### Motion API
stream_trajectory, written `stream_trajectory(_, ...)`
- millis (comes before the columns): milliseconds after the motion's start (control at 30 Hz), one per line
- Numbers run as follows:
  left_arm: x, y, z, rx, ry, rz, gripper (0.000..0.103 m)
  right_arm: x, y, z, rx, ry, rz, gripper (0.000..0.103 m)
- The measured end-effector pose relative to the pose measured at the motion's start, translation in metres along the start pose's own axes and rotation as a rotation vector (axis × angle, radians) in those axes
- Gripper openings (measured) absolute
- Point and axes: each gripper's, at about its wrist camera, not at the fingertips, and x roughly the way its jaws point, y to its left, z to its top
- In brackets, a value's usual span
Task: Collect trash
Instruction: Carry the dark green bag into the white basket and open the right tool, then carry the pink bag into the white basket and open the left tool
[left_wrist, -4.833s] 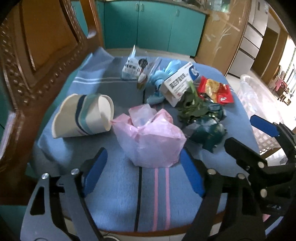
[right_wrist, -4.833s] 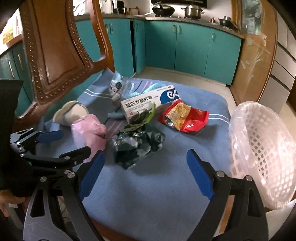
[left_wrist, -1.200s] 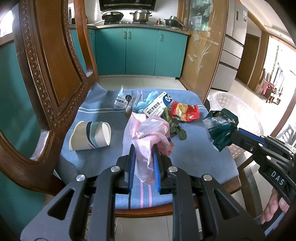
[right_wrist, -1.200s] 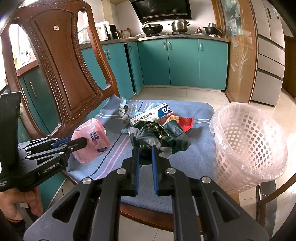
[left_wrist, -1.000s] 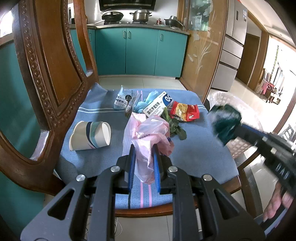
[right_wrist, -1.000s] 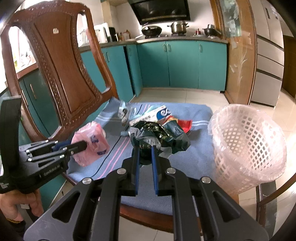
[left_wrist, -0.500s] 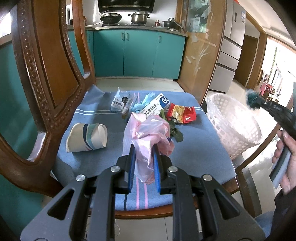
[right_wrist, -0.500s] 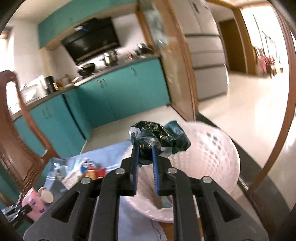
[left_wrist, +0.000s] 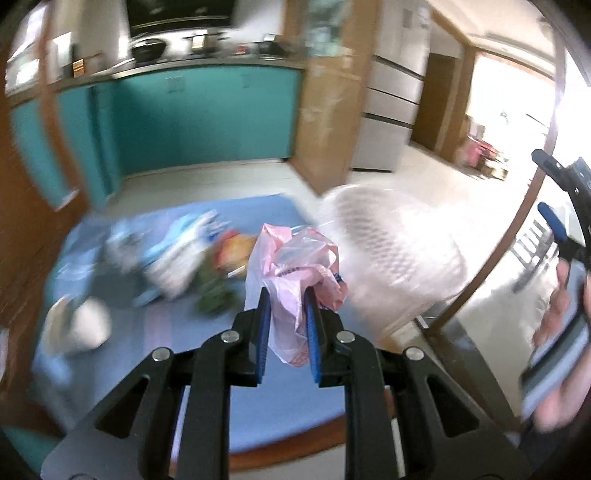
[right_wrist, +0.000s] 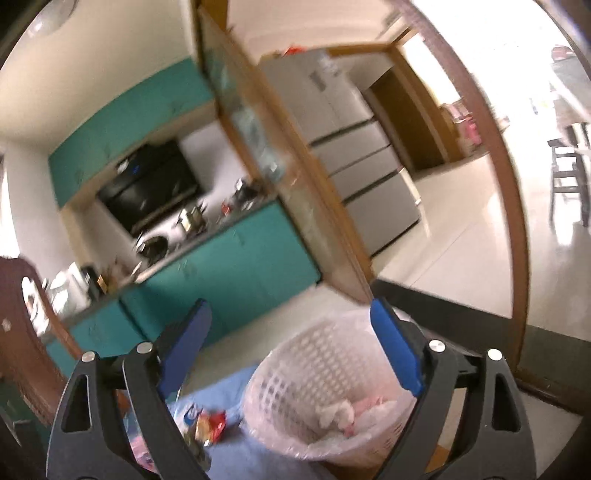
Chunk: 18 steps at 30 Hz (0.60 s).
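My left gripper is shut on a crumpled pink plastic bag, held in the air above the blue cloth on the chair seat, left of the white mesh basket. In the right wrist view my right gripper hangs above the basket; its jaws are opening and nothing is between them. The dark green wrapper is not visible. The left wrist view shows the right gripper at the right edge, held by a hand.
Blurred trash lies on the cloth: a paper cup, a white and blue box, a red snack wrapper, green leaves. The basket has a clear liner and pale scraps inside. Teal cabinets stand behind.
The right gripper swung from the chair seat to above the basket and opened; the dark green wrapper has left its jaws. The left gripper carried the pink bag right, toward the basket.
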Motion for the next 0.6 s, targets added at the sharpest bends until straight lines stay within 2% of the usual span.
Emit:
stream_trajectory(133, 0.046, -0.062, 0.047, 0.028, -0.003, -0.129, 0.023, 0.002, -0.012, 0.003, 0.045, -0.017, -0.033, 0.086)
stream_trajectory(167, 0.059, -0.074, 0.056, 0.033, -0.004, -0.151, 0.030, 0.004, -0.014, 0.004, 0.047, -0.012, -0.036, 0.086)
stream_trajectory(200, 0.070, -0.081, 0.062, 0.038, 0.005, -0.155, 0.047, 0.005, -0.015, 0.004, 0.046, -0.006, -0.036, 0.086)
stream_trajectory(267, 0.089, -0.087, 0.067, 0.027, 0.018, -0.114, 0.069, 0.010, -0.016, 0.004, 0.042, 0.008, -0.037, 0.086)
stream_trajectory(333, 0.090, -0.078, 0.060, 0.007, 0.019, -0.088, 0.071, 0.011, -0.016, 0.004, 0.036, 0.029, -0.025, 0.086)
stream_trajectory(367, 0.086, -0.073, 0.055, 0.001, 0.016, -0.086, 0.076, 0.013, -0.014, 0.003, 0.033, 0.037, -0.019, 0.086)
stream_trajectory(400, 0.076, -0.061, 0.047, -0.005, 0.008, -0.071, 0.081, 0.015, -0.011, 0.002, 0.022, 0.056, -0.007, 0.086)
stream_trajectory(533, 0.018, -0.010, 0.015, -0.023, -0.051, 0.057, 0.089, 0.016, 0.021, -0.011, -0.057, 0.115, 0.051, 0.086)
stream_trajectory(600, -0.012, 0.018, -0.001, -0.059, -0.086, 0.123, 0.093, 0.013, 0.046, -0.024, -0.141, 0.164, 0.099, 0.086)
